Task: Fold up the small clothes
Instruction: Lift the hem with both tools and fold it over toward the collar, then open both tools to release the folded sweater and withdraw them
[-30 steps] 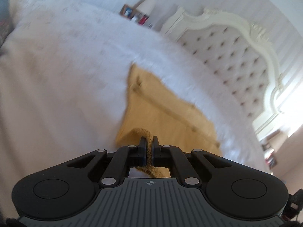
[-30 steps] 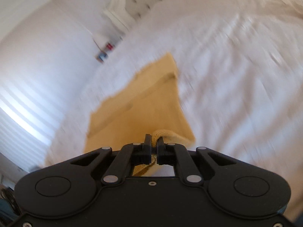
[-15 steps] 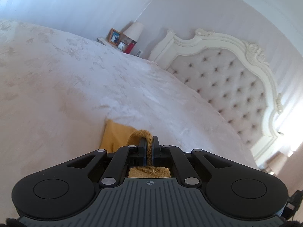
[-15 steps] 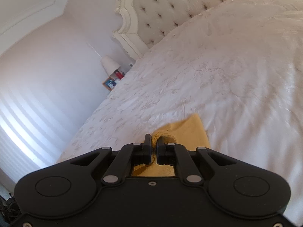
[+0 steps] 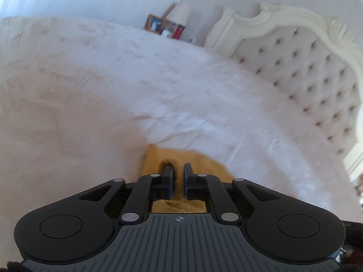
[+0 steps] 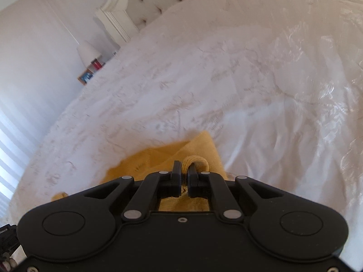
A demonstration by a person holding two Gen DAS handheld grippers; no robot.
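The yellow cloth (image 5: 204,170) is soft and knitted, with a thick rolled edge, and it lies on a big white bedspread (image 5: 113,90) that is shiny and has a faint leafy pattern pressed into it. In the left wrist view the left gripper (image 5: 178,170) is black plastic with flat fingers, and its jaws are opening, with a narrow gap and a fold of the yellow cloth standing between them; the fold hugs the left finger. In the right wrist view the right gripper (image 6: 185,170) is pinched tight on the cloth (image 6: 163,156), and a little loop of the rolled edge curls over its right finger. From this side the cloth spreads out wide to the left and comes to a corner pointing up and away, toward the far side of the bed; I cannot tell its long way for sure. The left view alone shows most of the puffy buttoned headboard (image 5: 306,72) with its curly cream frame. Both views show a lamp (image 5: 179,13) and a picture frame (image 5: 154,22) beside the bed, but both are blurry.
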